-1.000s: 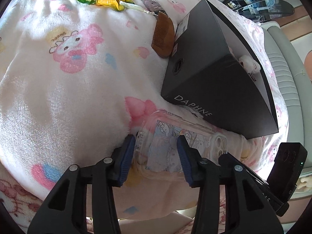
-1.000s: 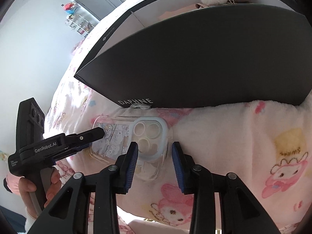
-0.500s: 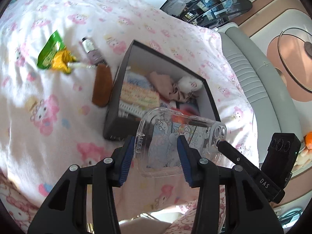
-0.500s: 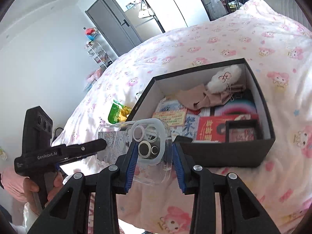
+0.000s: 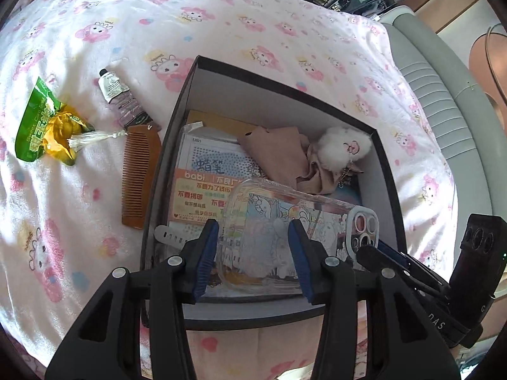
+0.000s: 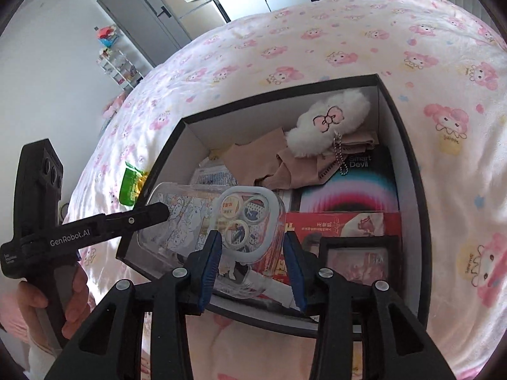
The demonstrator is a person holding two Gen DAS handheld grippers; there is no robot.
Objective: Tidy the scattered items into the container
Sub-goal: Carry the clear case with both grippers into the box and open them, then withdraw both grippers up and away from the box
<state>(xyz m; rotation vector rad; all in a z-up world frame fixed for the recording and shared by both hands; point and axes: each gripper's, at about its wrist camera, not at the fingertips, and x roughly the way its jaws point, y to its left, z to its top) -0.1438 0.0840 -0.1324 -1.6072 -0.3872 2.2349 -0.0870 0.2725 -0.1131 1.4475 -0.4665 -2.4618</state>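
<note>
Left claw [image 5: 253, 253] points down, pads pressing clear case sides. Right claw [image 6: 252, 258] points down, jaws opening around case end. Hand [image 6: 47, 304] grips left handle.

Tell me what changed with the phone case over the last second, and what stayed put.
The clear phone case was lifted off the blanket and carried over the open black box. The left tool still grips its body. The right tool, at the camera end, is opening its jaws, the case still between them. The comb, tube and green packet lie unmoved beside the box.
</note>
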